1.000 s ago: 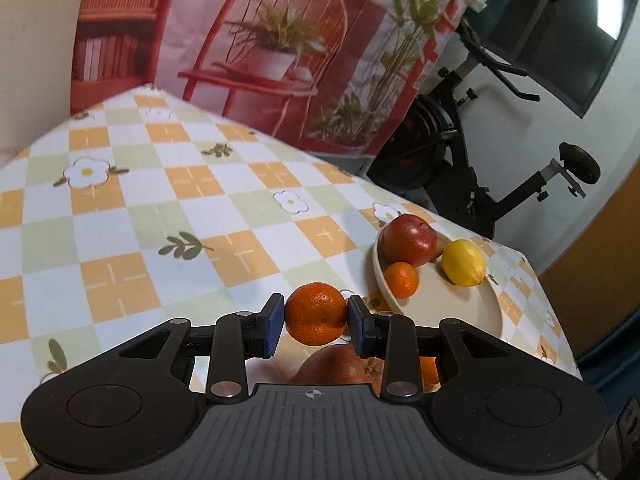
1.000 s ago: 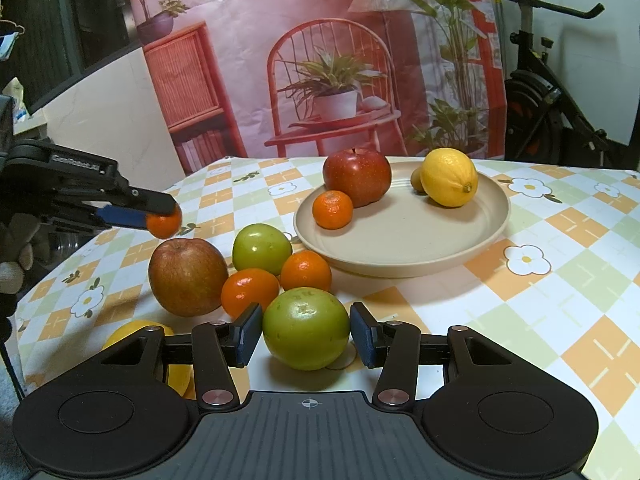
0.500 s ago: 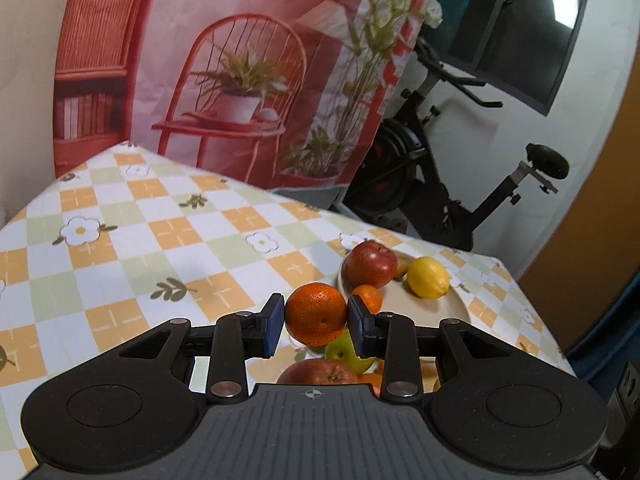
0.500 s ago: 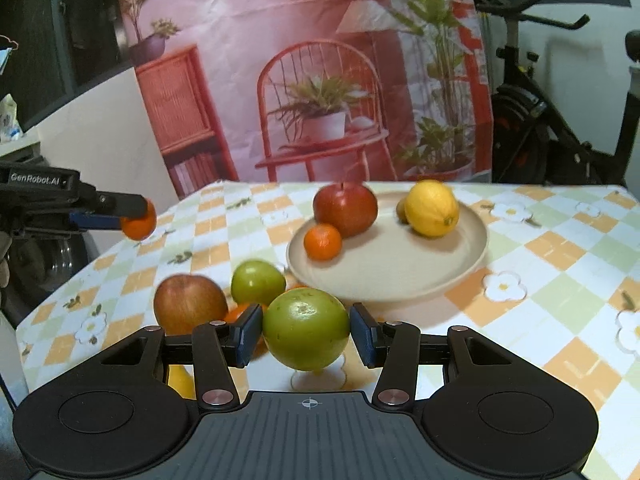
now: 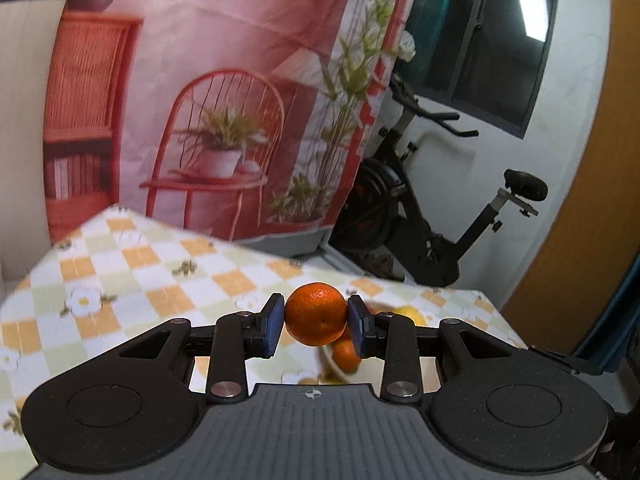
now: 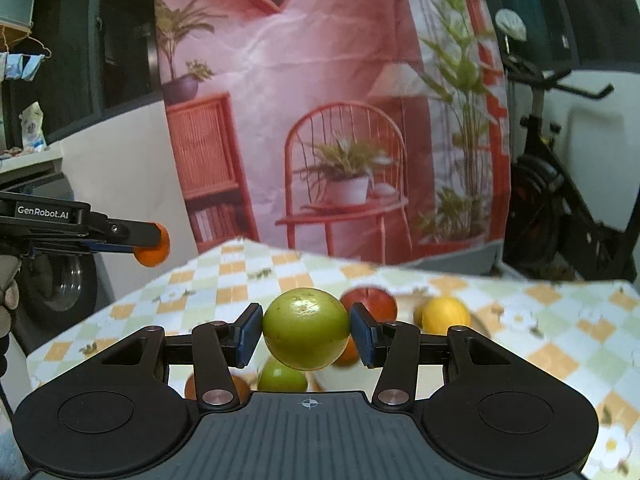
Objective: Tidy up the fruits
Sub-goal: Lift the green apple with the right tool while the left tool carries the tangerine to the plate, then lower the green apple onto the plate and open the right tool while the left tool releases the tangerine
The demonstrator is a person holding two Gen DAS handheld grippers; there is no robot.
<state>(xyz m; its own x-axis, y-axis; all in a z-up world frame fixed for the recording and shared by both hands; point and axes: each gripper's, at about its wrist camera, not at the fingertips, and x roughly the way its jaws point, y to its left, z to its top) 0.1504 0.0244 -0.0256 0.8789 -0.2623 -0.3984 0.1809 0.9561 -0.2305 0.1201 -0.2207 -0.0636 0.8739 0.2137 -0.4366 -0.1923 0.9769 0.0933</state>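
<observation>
Both hands loaded, both raised clear of the counter [image 5: 132,264]. Left gripper [image 5: 316,316]: fingers pinching an orange mandarin [image 5: 316,314] at its widest part. Right gripper [image 6: 306,330]: fingers pinching a green apple [image 6: 306,328], pads on its two sides. From the right wrist view the left gripper [image 6: 154,242] shows side-on at far left, its mandarin [image 6: 152,252] held high and well apart from the counter edge.

Step in hand, by my reading: carry phase, two fruits lifted and not yet set down.

Next move calls for bringing each fruit low over the plate, over a bare patch, and spreading the fingers only once the fruit rests. Both are round and will likely roll if dropped from height. The two grippers should come in one at a time, or from opposite sides, to avoid crowding.

Plate [image 5: 326,354]: mostly hidden behind the left fingers, blurred. It appears to hold a lemon [image 5: 408,314] and a small orange fruit [image 5: 346,356]. Right view: red apple [image 6: 372,302] and lemon [image 6: 442,316] sit close together beyond the fingers; the plate rim is too blurred there to trace.

Loose on the counter below the right gripper: a second green fruit [image 6: 282,376] and something orange-red [image 6: 236,386], partly hidden.
</observation>
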